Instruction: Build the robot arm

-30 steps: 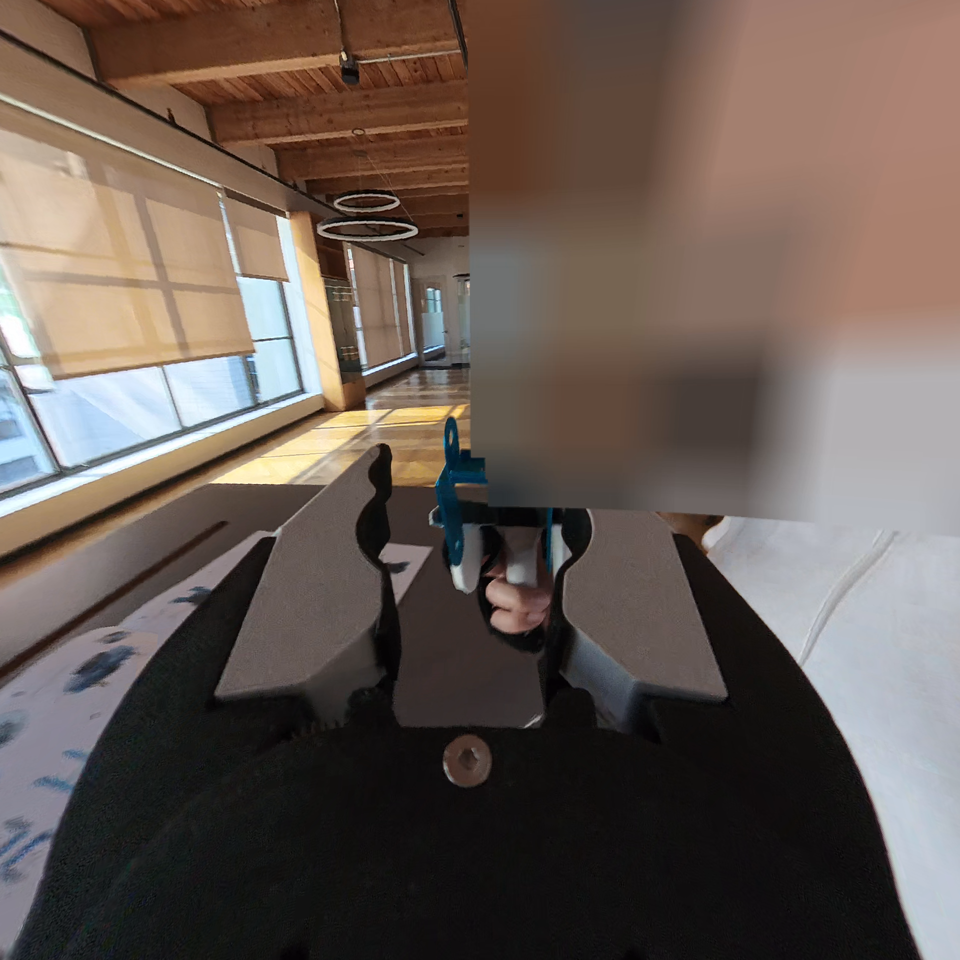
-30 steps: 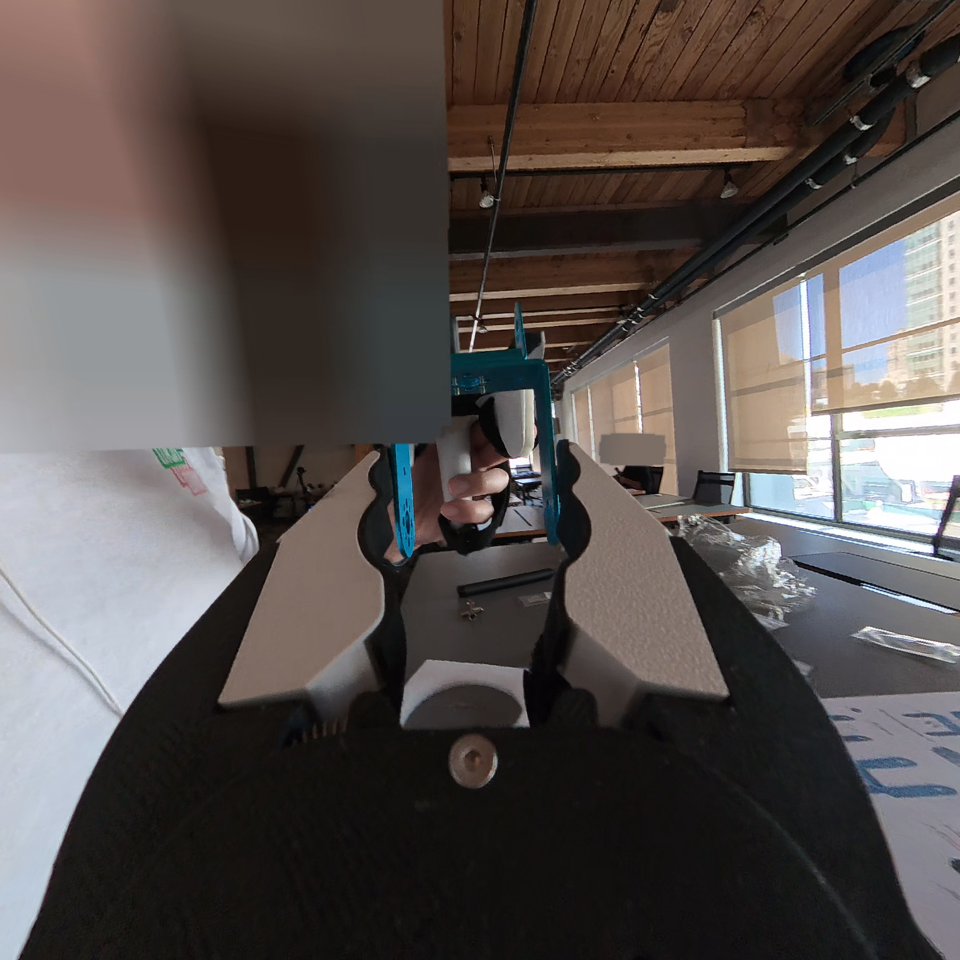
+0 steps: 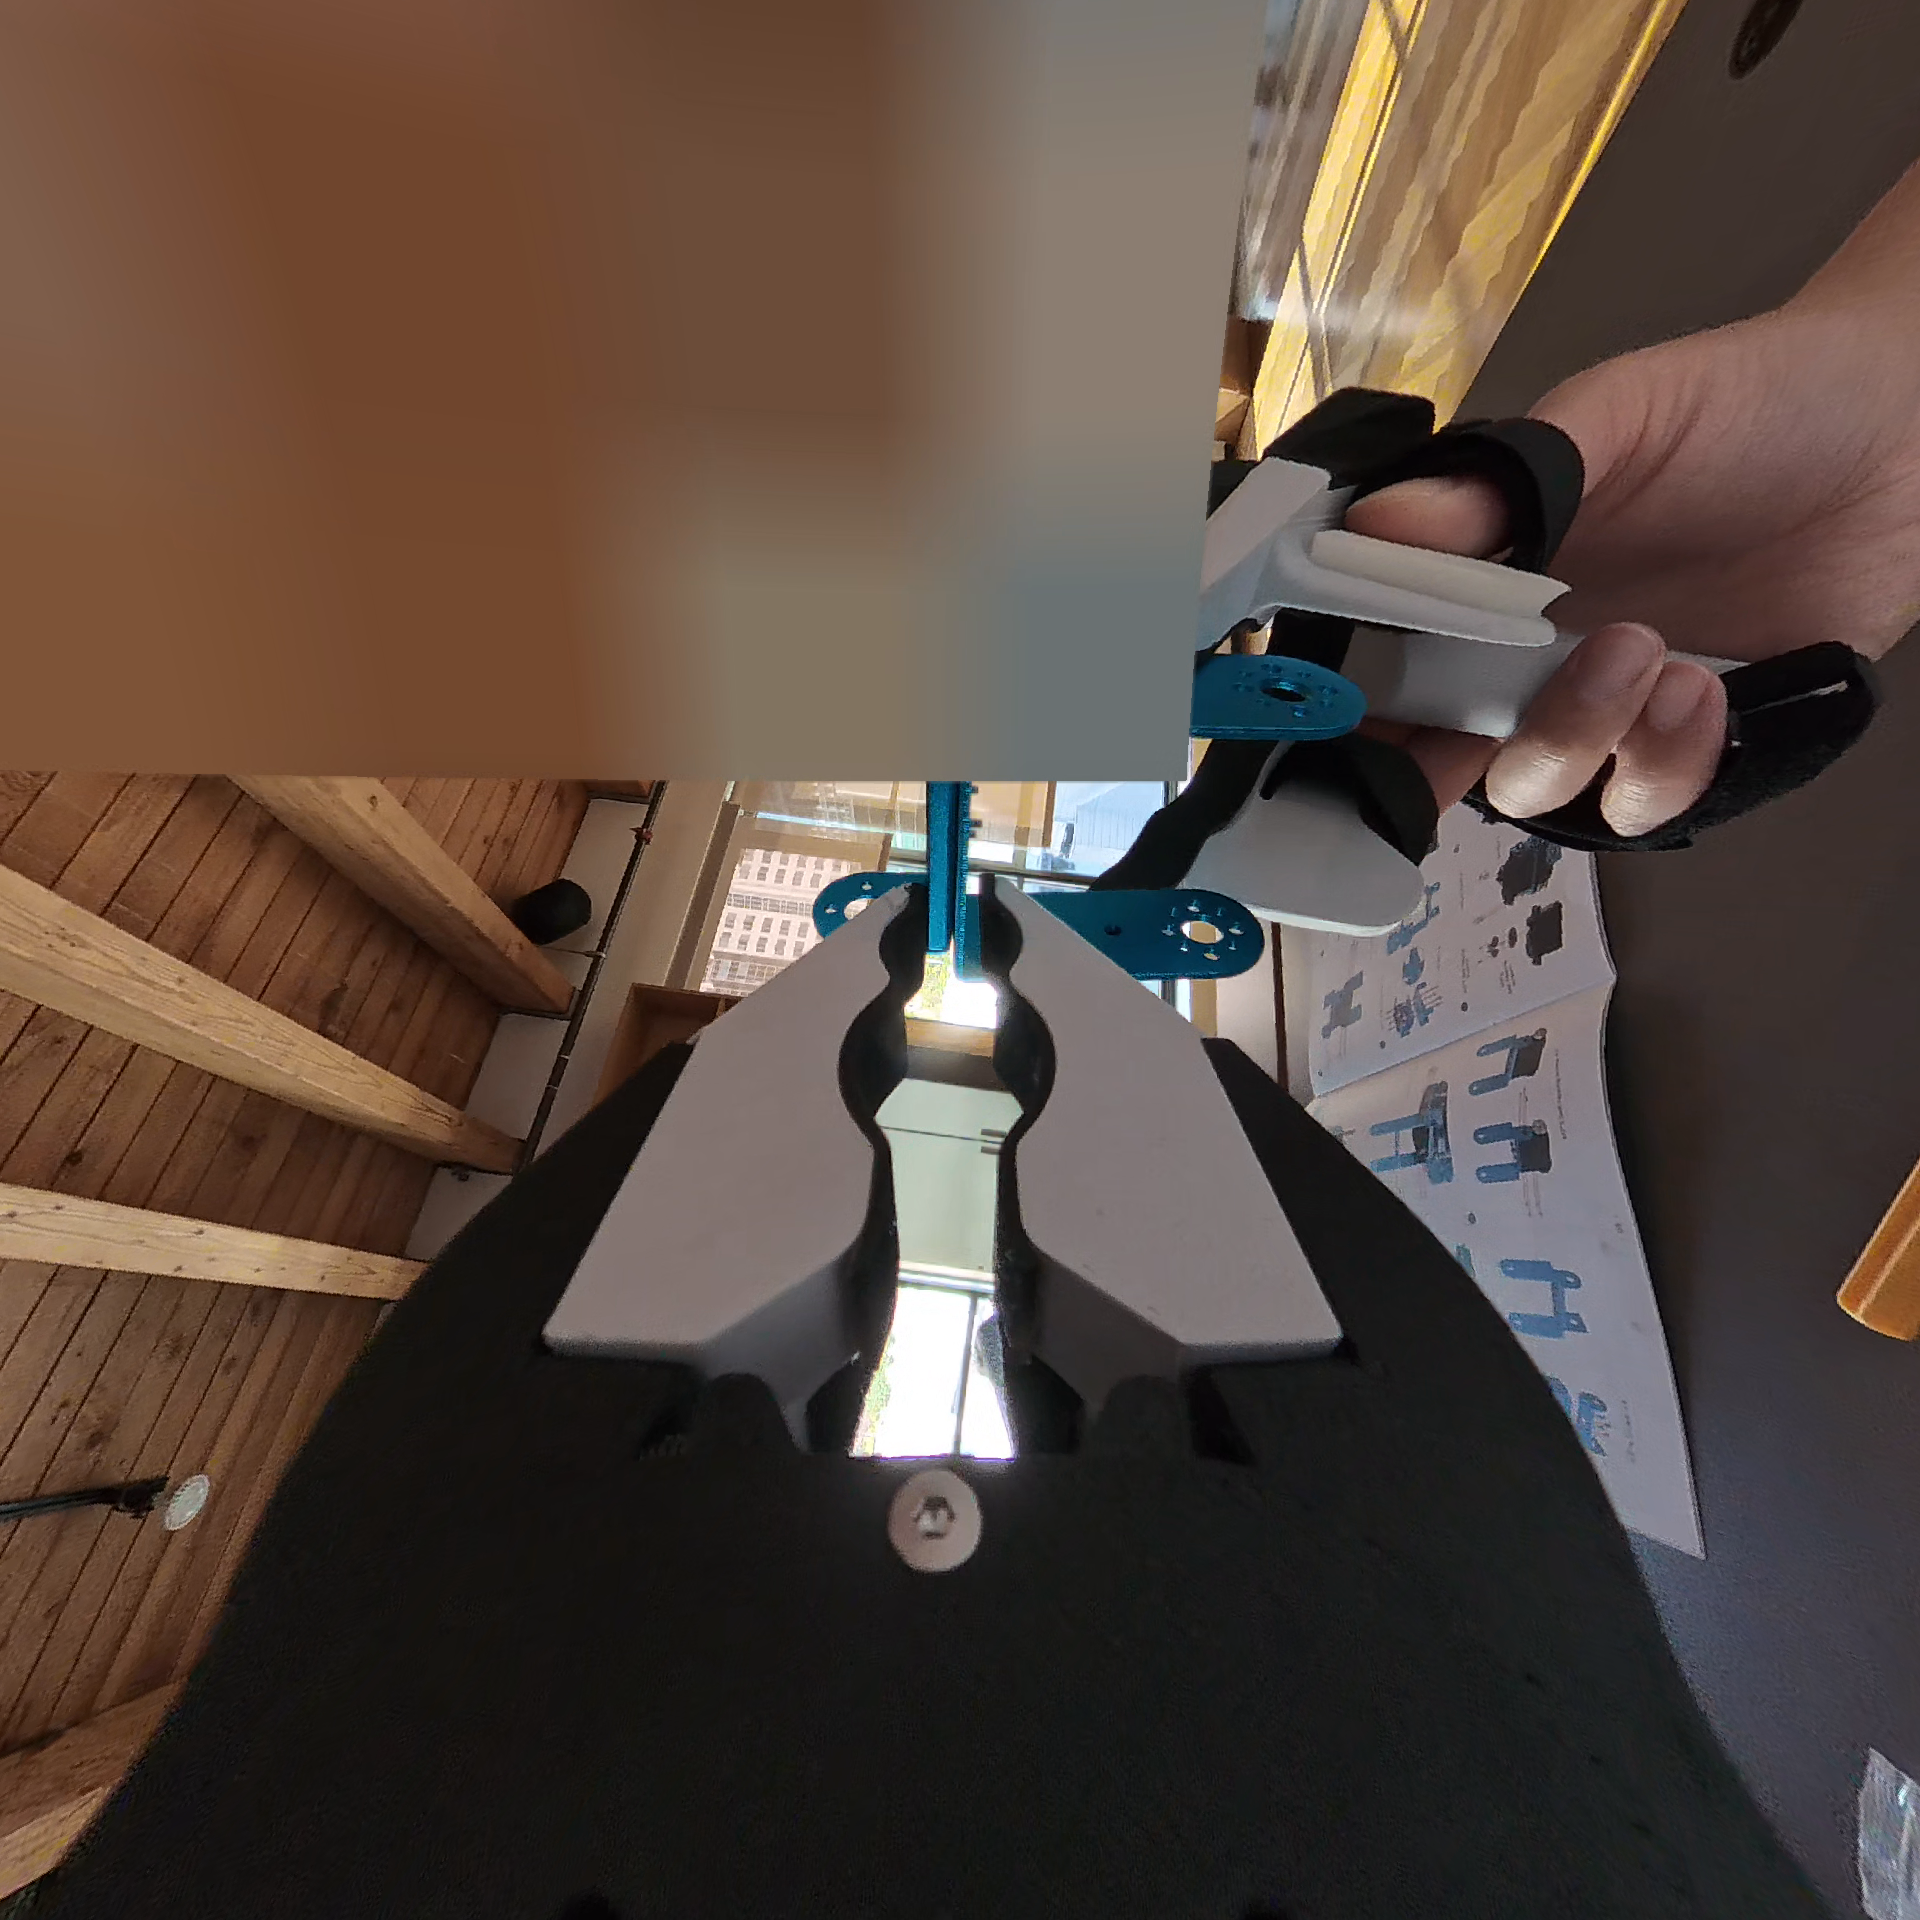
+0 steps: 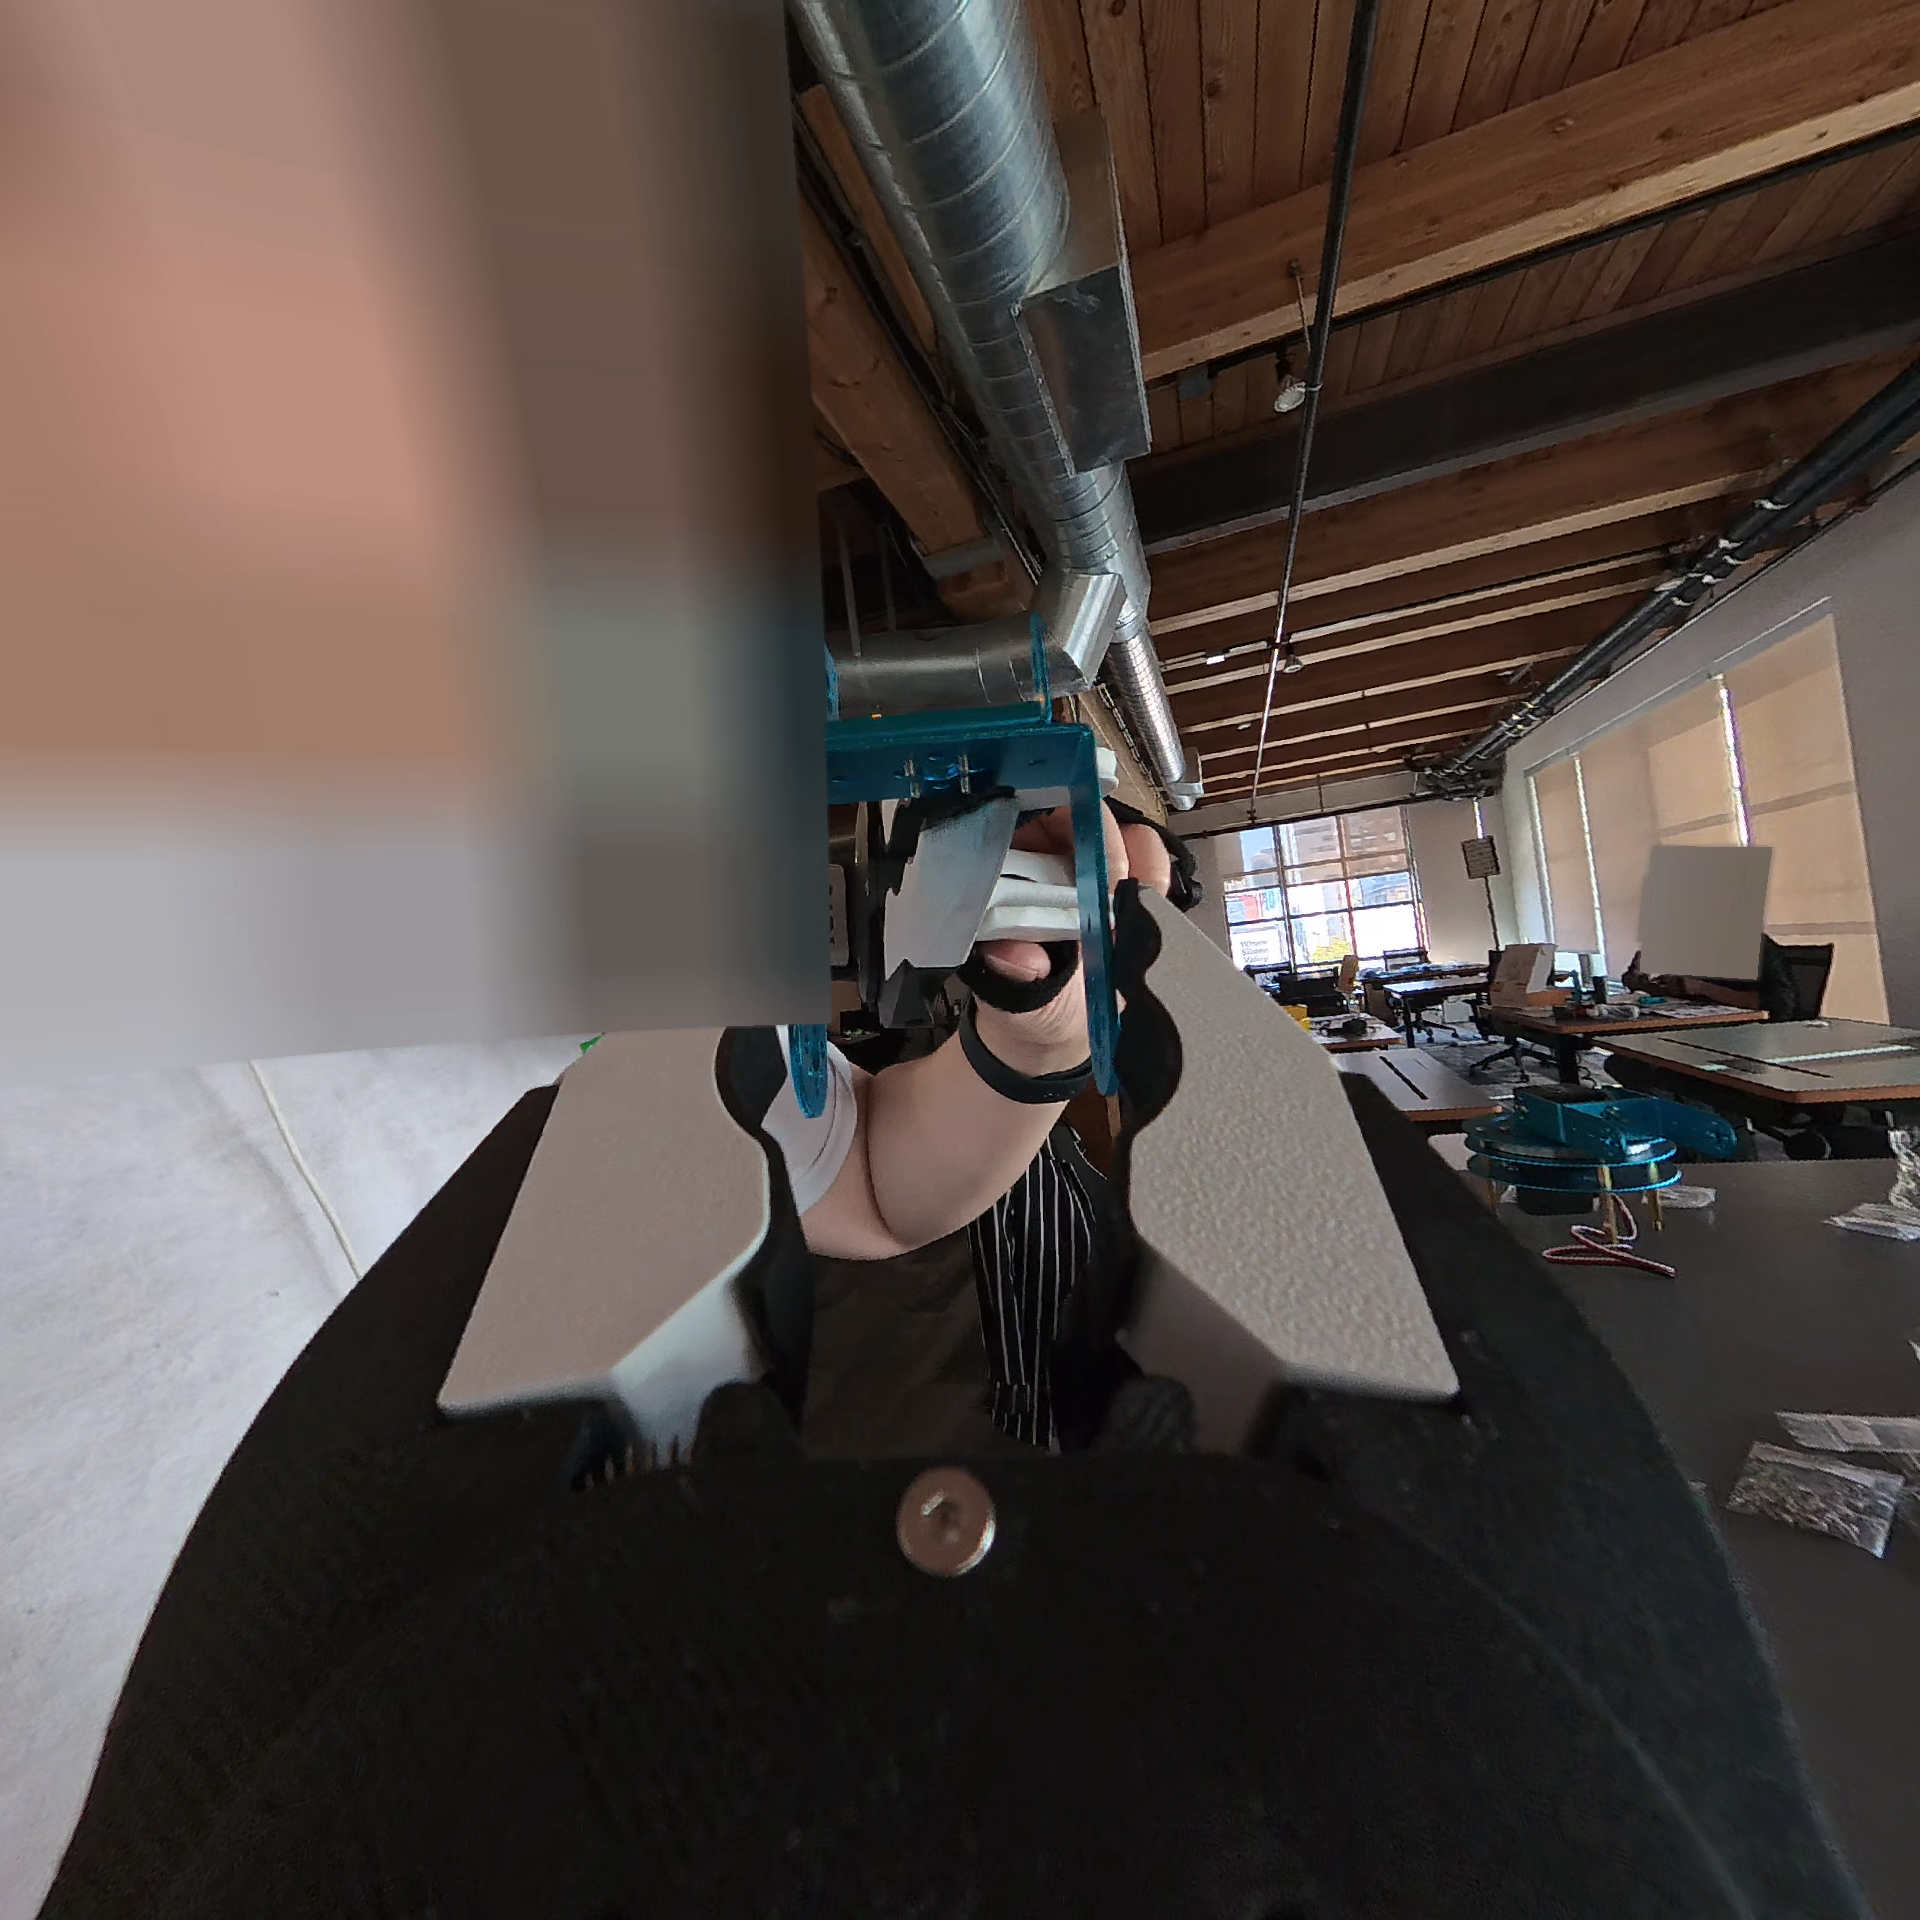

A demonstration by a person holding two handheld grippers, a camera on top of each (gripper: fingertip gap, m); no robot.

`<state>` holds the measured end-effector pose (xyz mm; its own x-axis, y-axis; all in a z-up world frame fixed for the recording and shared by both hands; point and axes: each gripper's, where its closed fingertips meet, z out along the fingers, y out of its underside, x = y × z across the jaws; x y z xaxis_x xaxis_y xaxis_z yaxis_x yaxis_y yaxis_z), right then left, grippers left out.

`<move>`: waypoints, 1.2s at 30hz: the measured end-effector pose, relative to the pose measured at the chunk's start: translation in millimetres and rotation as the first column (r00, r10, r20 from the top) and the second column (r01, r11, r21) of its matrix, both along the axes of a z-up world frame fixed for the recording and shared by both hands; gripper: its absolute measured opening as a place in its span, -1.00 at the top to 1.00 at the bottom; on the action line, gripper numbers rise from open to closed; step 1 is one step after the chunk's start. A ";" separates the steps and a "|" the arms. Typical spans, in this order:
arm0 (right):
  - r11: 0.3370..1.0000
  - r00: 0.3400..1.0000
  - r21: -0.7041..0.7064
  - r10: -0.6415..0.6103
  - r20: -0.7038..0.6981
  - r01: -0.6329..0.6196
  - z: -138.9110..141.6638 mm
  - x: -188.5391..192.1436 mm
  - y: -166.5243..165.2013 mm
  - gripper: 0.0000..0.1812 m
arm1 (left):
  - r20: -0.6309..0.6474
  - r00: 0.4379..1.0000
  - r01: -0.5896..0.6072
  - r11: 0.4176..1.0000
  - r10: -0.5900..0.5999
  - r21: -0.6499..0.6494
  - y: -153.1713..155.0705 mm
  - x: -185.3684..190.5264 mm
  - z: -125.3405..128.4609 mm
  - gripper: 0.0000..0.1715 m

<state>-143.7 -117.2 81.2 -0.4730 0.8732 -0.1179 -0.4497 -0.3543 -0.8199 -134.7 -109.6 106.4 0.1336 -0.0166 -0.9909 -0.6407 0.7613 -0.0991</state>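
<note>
A blue metal bracket assembly (image 3: 943, 862) with perforated rounded ears is held in the air between both grippers. My left gripper (image 3: 951, 906) is shut on the edge of its flat middle plate. In the left wrist view the right gripper (image 3: 1340, 717), held in a person's hand (image 3: 1714, 488), reaches in from the right around the ears. In the right wrist view my right gripper (image 4: 935, 977) straddles the bracket (image 4: 1093, 935), its fingers pressed on the outside of the two arms. The hand holding the left gripper (image 4: 997, 1039) shows behind. A blurred patch hides part of the bracket.
A printed instruction sheet (image 3: 1475, 1174) lies on the dark table (image 3: 1766, 1455). In the right wrist view a blue round assembly (image 4: 1569, 1132), a red-white wire (image 4: 1605, 1242) and bags of small parts (image 4: 1818, 1496) lie on the table at right. A person's white shirt (image 4: 156, 1299) is close at left.
My left gripper was open with the bracket ahead of it; it has closed on the bracket's plate. Both grippers have rolled and tilted. The right gripper still holds the bracket.
</note>
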 end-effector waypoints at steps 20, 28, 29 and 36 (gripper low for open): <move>0.995 0.996 -0.051 0.086 -0.027 -0.087 9.1 -5.5 4.1 0.31 | -0.009 0.994 -0.111 0.994 0.111 0.003 0.1 -1.8 7.2 0.95; 0.989 0.994 -0.096 0.108 -0.020 -0.109 16.2 -7.1 13.2 0.30 | 0.008 0.989 -0.149 0.988 0.149 -0.043 7.4 -4.4 9.3 0.95; 0.989 0.994 -0.105 0.104 -0.024 -0.105 17.9 -6.7 15.3 0.30 | 0.013 0.988 -0.155 0.987 0.156 -0.050 9.1 -5.0 9.9 0.95; 0.993 0.998 -0.093 0.068 -0.007 -0.068 24.3 -3.8 19.1 0.30 | 0.021 0.985 -0.169 0.985 0.170 -0.045 14.7 -5.7 16.1 0.95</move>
